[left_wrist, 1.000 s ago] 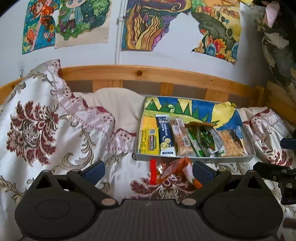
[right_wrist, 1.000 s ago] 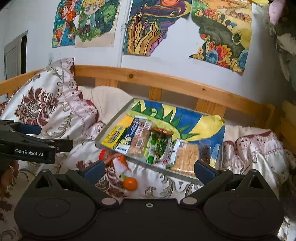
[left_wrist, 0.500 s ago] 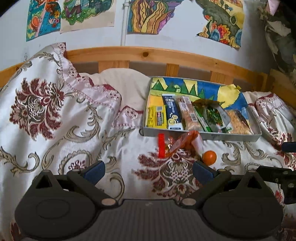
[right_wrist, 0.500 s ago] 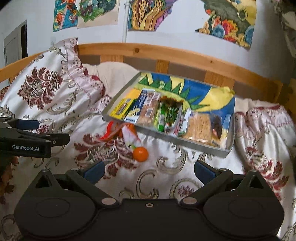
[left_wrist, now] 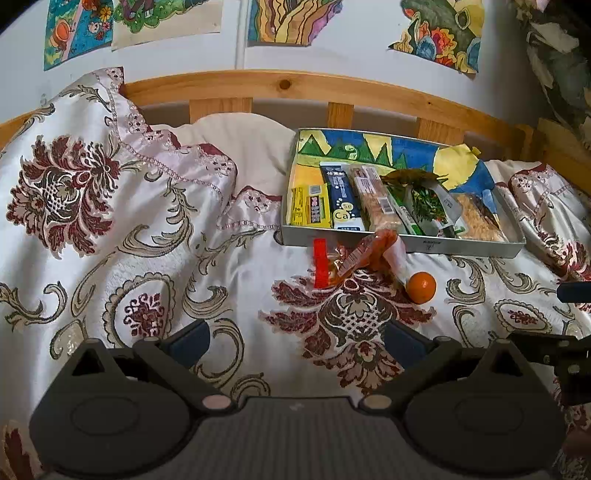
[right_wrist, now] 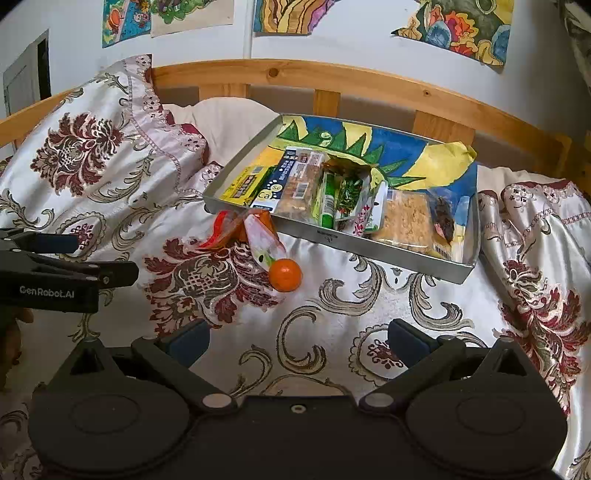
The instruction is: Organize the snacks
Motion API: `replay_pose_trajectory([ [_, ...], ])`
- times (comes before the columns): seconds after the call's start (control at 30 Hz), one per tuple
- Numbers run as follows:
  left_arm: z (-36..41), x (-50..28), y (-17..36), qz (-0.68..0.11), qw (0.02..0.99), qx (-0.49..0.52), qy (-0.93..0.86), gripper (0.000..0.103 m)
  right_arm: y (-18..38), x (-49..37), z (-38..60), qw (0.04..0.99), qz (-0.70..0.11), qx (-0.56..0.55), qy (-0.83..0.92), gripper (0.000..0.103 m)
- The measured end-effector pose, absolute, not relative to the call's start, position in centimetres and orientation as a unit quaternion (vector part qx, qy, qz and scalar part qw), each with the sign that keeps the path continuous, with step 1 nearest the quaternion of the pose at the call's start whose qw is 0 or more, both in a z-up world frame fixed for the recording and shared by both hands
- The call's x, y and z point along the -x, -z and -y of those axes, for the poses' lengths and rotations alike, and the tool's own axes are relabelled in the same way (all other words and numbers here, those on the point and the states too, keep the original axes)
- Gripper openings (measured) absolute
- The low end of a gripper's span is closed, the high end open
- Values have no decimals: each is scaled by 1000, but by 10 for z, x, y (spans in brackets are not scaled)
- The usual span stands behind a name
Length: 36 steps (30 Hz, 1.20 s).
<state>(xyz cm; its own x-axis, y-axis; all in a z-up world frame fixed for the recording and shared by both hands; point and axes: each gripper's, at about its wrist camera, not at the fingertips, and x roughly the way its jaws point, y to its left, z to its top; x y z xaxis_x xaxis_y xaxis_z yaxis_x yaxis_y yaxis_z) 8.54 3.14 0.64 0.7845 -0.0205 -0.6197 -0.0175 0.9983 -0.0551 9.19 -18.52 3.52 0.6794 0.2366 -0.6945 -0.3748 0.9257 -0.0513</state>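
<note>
A metal tray rests on a bed covered by a floral bedspread, with a wooden headboard and painted pictures on the wall behind. The tray is lined with a painted sheet and holds a row of snack packets side by side: a yellow packet at the left, then a dark blue packet, a tan bar, green packets, and a pale crumbly block at the right. On the bedspread just near of the tray's front wall lie an orange wrapper and, beside it to the right, a small orange.

The left gripper hovers above the bedspread, its jaws spread wide and holding nothing. The right gripper likewise stands released, jaws wide apart and empty, on the near side of the orange and well apart from the tray.
</note>
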Motion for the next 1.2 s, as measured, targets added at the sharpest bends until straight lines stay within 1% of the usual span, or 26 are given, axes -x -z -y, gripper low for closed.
replay_pose_trajectory([
  [0.6,-29,-105,-1,-328,944,28,6,102,-22,-105,189,911,-374,86,-152,102],
  [1.2,-22,-143,4,-319,947,20,25,102,-16,-142,191,922,-353,70,-140,102],
])
